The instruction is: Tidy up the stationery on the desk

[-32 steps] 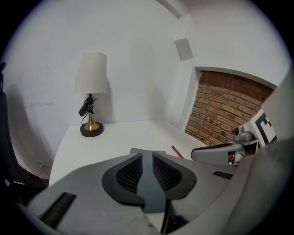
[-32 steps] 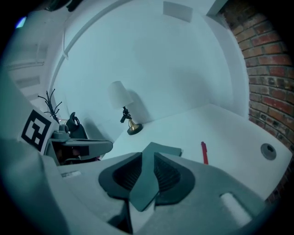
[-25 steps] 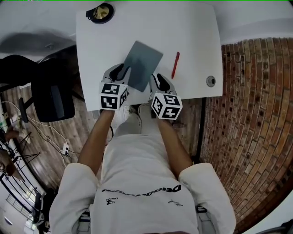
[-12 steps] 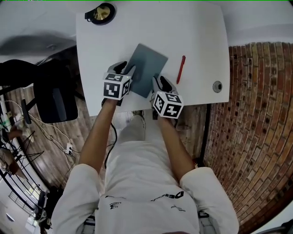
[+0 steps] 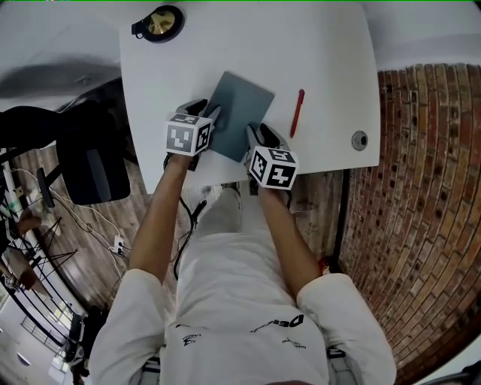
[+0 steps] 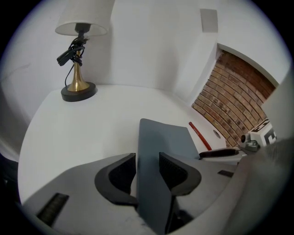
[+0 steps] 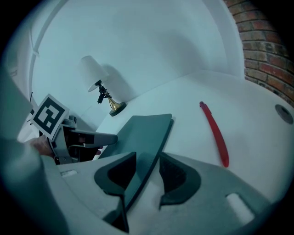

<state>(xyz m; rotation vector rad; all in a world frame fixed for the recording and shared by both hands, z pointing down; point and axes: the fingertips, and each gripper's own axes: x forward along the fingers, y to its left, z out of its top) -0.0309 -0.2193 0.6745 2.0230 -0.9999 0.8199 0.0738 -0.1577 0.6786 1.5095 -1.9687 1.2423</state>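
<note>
A grey notebook (image 5: 239, 111) lies slanted near the front of the white desk (image 5: 323, 60). My left gripper (image 5: 213, 115) is shut on its left edge, and in the left gripper view the notebook (image 6: 163, 137) fills the gap between the jaws of that gripper (image 6: 147, 163). My right gripper (image 5: 252, 134) is shut on the near right corner; in the right gripper view the notebook (image 7: 142, 128) runs slanted between its jaws (image 7: 147, 163). A red pen (image 5: 297, 113) lies on the desk just right of the notebook, apart from both grippers.
A brass lamp with a black base (image 5: 160, 22) stands at the desk's far left corner. A round cable grommet (image 5: 360, 140) sits near the right front corner. A brick wall (image 5: 421, 195) runs along the right, and a dark chair (image 5: 86, 162) stands to the left.
The left gripper has moved forward along the notebook's left edge. The notebook sits a little farther right and forward on the desk. The right gripper stays at its near corner.
</note>
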